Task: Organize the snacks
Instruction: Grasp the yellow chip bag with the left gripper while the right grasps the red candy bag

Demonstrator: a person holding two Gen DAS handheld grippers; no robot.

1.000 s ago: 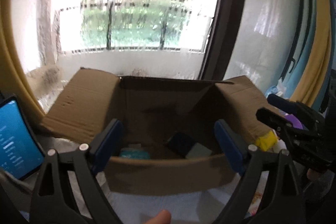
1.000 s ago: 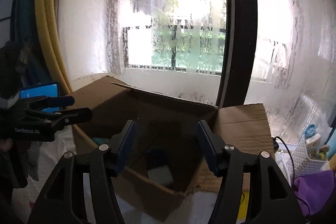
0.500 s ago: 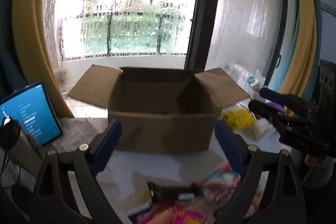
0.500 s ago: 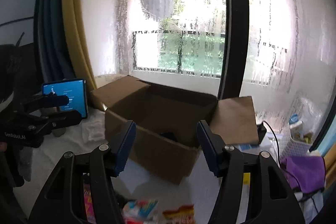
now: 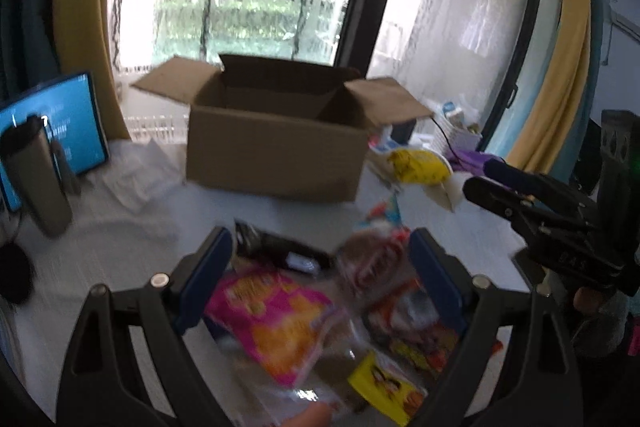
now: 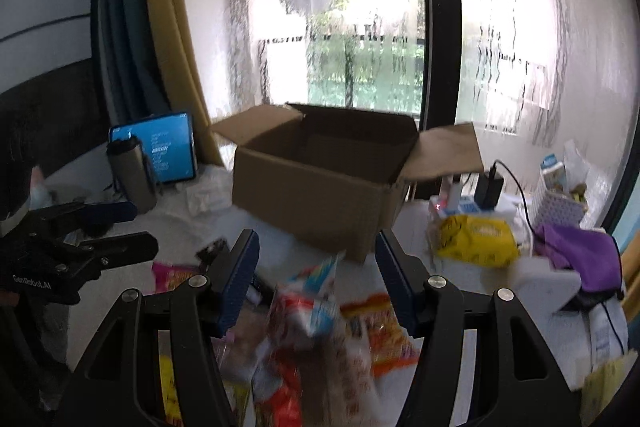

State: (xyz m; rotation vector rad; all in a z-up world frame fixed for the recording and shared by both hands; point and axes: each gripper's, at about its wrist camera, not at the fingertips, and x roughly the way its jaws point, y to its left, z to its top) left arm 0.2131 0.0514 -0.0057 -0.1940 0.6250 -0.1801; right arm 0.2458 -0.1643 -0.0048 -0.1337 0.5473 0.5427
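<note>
- Left claw (image 5: 320, 279) gapes wide, empty, over the snacks (image 5: 280, 319) heaped on the tabletop (image 5: 132, 227).
- Right claw (image 6: 318, 275) released, empty.
- Box (image 6: 320, 187) stands open behind the heap.

Ahead of my jaws stood a tall, rain-streaked window (image 6: 360, 39) with a black frame (image 6: 438, 27); daylight entered. Yellow curtains (image 5: 80, 7) hung at either side.
</note>
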